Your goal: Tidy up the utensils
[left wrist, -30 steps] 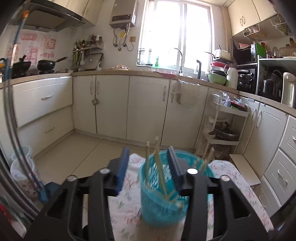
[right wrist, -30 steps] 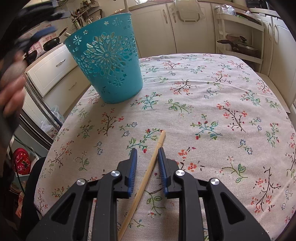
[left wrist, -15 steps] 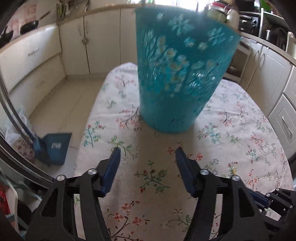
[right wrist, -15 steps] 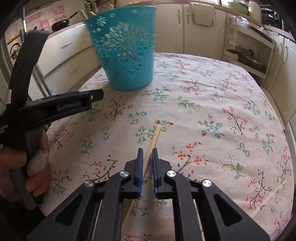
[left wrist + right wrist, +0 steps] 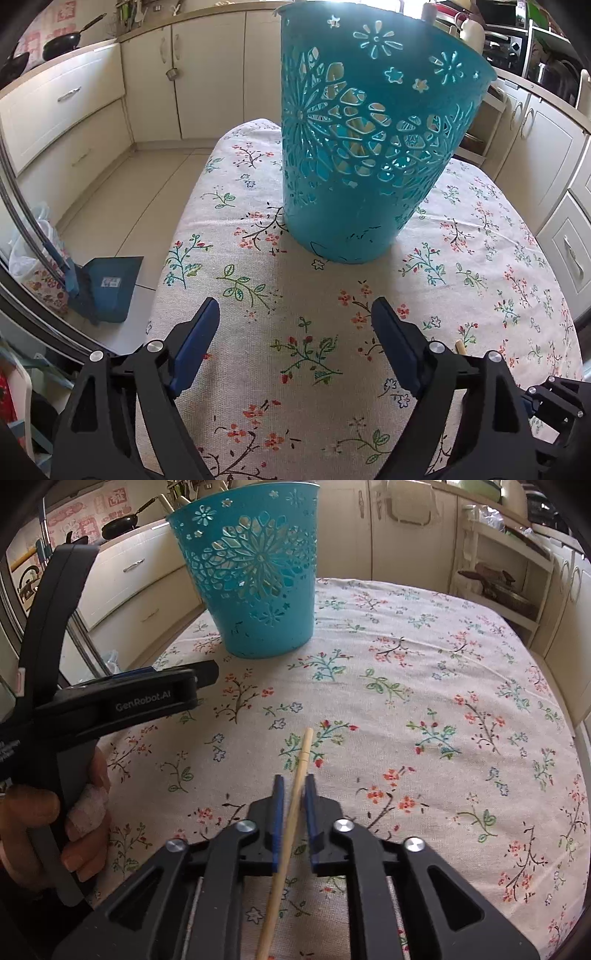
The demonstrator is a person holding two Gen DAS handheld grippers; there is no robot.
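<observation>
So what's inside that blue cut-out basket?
Through the holes of the basket, pale wooden sticks show, likely chopsticks. The solid lower wall hides their number and the bottom.

Both grippers are built of black plastic, with angular arms pierced by triangular cut-outs. Blue pads (image 5: 195,341) are fitted along the inner faces of the left gripper (image 5: 295,343), and the same blue lining is seen on the right gripper (image 5: 293,812). Round silver screw heads are set at the finger pivots. "GenRobot.AI" is printed in pale letters on one flank. A white bandage is worn around one finger of the left hand (image 5: 55,823).
</observation>
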